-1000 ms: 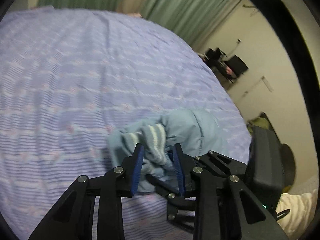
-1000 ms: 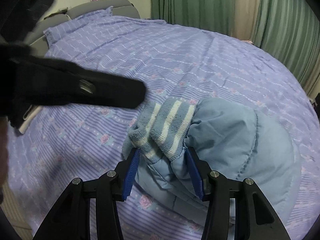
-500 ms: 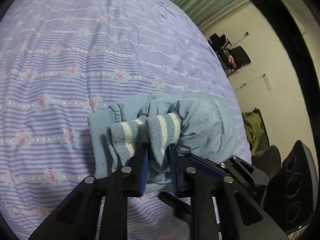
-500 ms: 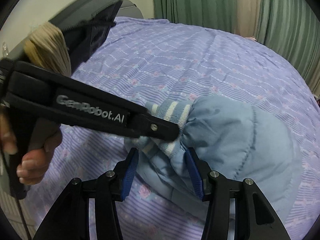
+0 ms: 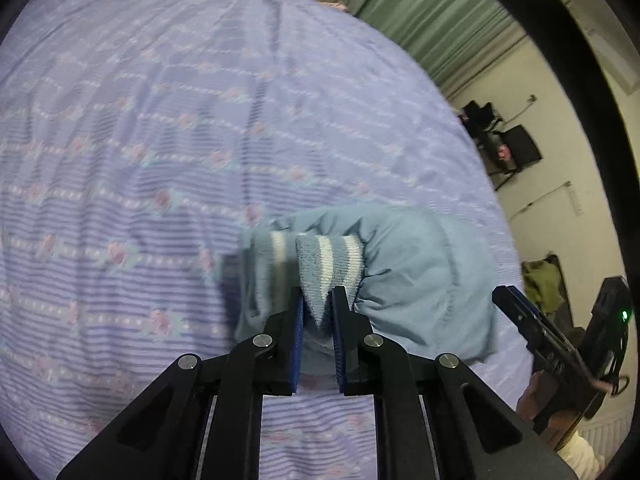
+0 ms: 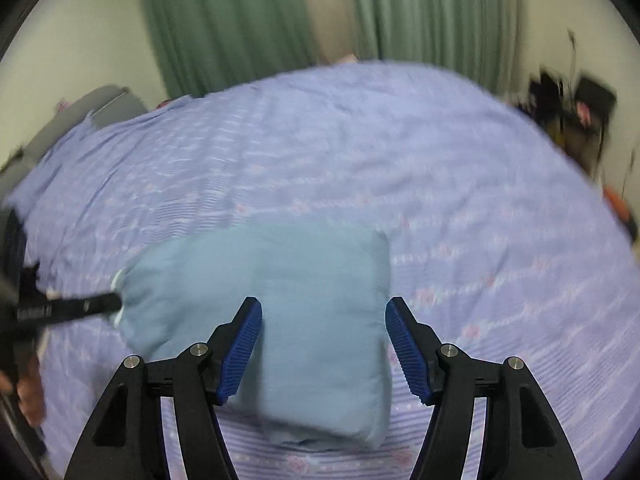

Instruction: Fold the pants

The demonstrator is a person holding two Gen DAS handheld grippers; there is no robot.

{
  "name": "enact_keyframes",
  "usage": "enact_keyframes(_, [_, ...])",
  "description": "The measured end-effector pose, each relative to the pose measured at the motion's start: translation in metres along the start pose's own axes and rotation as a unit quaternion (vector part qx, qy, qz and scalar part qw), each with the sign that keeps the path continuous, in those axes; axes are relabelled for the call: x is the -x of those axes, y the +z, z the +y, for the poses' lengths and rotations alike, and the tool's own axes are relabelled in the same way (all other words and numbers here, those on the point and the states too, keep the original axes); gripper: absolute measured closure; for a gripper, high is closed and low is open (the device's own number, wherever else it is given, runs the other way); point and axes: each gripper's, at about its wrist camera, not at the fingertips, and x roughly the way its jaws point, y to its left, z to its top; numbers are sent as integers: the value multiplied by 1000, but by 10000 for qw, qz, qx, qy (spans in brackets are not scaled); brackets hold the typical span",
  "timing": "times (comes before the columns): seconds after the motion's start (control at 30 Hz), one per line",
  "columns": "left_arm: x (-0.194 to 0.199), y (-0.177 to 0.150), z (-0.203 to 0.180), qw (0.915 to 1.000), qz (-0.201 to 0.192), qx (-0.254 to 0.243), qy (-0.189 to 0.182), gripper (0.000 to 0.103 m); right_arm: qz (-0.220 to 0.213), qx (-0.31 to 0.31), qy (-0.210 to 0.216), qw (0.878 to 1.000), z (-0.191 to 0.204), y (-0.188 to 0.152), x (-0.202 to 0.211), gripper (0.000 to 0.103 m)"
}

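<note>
The light blue padded pants (image 5: 416,276) lie folded in a bundle on the bed. Their blue-and-white striped knit cuff (image 5: 330,264) sticks out toward me. My left gripper (image 5: 318,308) is shut on that cuff. In the right wrist view the pants (image 6: 312,312) lie as a flat folded block just beyond my right gripper (image 6: 324,344), which is open and empty above their near edge. The right gripper also shows at the right edge of the left wrist view (image 5: 560,348). The left gripper shows at the left edge of the right wrist view (image 6: 72,306).
The bed is covered by a lilac striped sheet with small roses (image 5: 160,140). Green curtains (image 6: 248,24) hang behind it. A grey headboard (image 6: 100,108) is at the far left. Dark chairs and clutter (image 5: 508,148) stand by the wall on the right.
My left gripper has closed on the striped cuff. My right gripper has let go, opened wide and pulled back to the other side of the bundle.
</note>
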Motion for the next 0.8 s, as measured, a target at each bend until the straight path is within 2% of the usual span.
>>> enact_keyframes(0.13, [-7,1,4,9997,-33,127,185,89,259,-218,173,9993,-8,-3,-29,31])
enact_keyframes(0.23, [-9,2,4,9991,-18,141,403,88,448,-286,400,9978,-5,-10,-39,31])
enact_keyframes(0.3, [-8,-1,5,9986,50,162,493,85,491,-179,296,9982,-1,-11,-47,30])
enact_keyframes(0.33, [-2,-5,8,9980,32,141,619,77,496,-134,282,9983,3,-12,-48,29])
enact_keyframes(0.37, [4,-6,7,9968,-24,131,789,60,514,-84,254,9983,6,-11,-48,29])
enact_keyframes(0.43, [21,-10,0,9917,-293,167,1239,45,534,-36,248,9983,8,-11,-49,29])
enact_keyframes(0.47, [31,-14,-3,9902,-481,250,1283,40,544,-57,261,9982,6,-12,-48,29])
enact_keyframes(0.5, [39,-20,-5,9906,-630,403,1142,37,563,-102,282,9980,6,-12,-49,29])
enact_keyframes(0.53, [42,-25,-7,9918,-701,601,882,29,569,-125,295,9979,5,-12,-49,29])
enact_keyframes(0.57, [41,-29,-7,9925,-702,751,656,21,568,-147,307,9978,6,-12,-48,29])
enact_keyframes(0.6, [37,-34,-9,9929,-638,933,379,19,567,-145,309,9978,6,-12,-48,29])
enact_keyframes(0.8, [-5,-52,-8,9822,-388,1826,204,16,558,-151,323,9978,3,-15,-45,29])
